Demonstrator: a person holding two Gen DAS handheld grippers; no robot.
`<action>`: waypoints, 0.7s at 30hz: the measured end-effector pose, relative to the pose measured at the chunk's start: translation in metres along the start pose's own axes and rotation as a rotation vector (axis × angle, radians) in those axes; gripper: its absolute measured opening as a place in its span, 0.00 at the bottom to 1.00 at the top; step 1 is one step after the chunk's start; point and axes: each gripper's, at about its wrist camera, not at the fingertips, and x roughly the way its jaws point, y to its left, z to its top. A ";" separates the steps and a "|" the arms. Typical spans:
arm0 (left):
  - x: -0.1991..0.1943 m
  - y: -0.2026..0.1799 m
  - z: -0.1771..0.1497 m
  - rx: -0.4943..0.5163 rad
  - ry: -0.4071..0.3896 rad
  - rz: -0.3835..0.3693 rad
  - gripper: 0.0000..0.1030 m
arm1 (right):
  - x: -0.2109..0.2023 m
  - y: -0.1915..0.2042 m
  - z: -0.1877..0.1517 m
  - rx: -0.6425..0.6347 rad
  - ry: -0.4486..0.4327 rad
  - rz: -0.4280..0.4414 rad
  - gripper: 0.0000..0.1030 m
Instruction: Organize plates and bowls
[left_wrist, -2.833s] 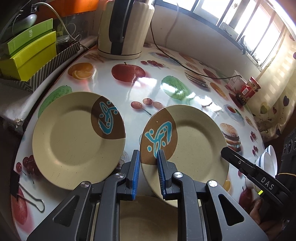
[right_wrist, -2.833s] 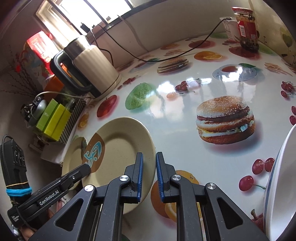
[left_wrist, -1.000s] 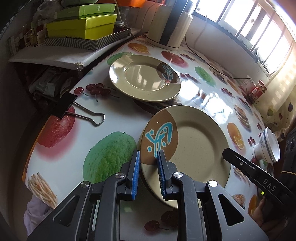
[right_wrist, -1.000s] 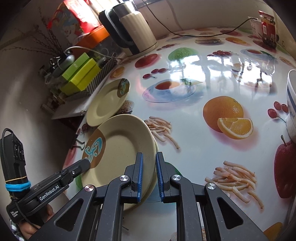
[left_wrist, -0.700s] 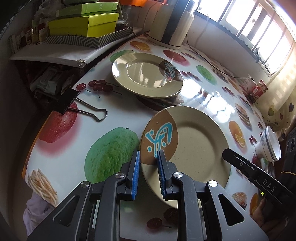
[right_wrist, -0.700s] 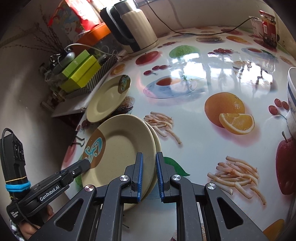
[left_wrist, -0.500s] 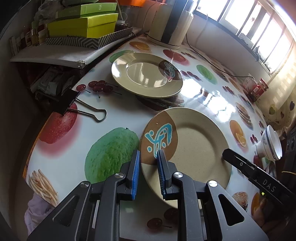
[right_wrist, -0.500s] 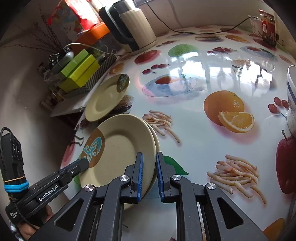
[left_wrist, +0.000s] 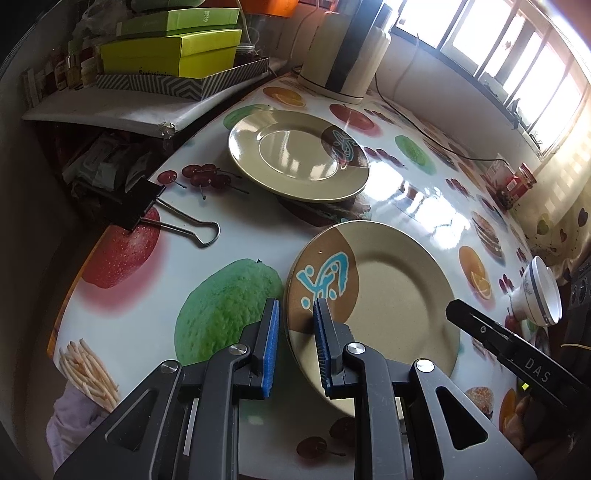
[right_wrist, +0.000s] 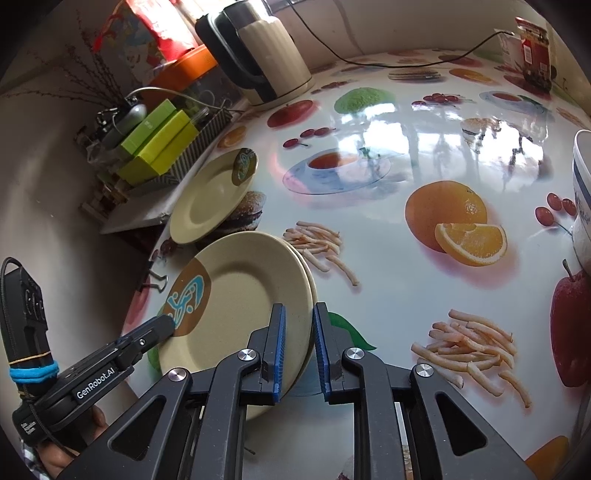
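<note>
Two stiff, glossy stacked plates (right_wrist: 240, 306), likely slippery: left tongs (left_wrist: 295, 332) clamp one rim, right tongs (right_wrist: 298, 343) opening around opposite rim.

surface: fruit-print table (left_wrist: 236, 254) | on it: plate (left_wrist: 299, 160), binder clip (left_wrist: 162, 212), kettle (right_wrist: 271, 61), bowl (left_wrist: 541, 291)
</note>
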 end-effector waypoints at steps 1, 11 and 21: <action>0.000 0.002 0.001 -0.008 0.001 -0.002 0.19 | 0.000 0.000 0.000 -0.002 0.000 -0.001 0.17; -0.006 0.014 0.014 -0.035 -0.029 -0.002 0.19 | -0.003 0.003 0.009 -0.019 -0.022 -0.005 0.27; -0.012 0.015 0.034 -0.024 -0.064 0.043 0.20 | -0.007 0.004 0.027 -0.051 -0.061 -0.010 0.36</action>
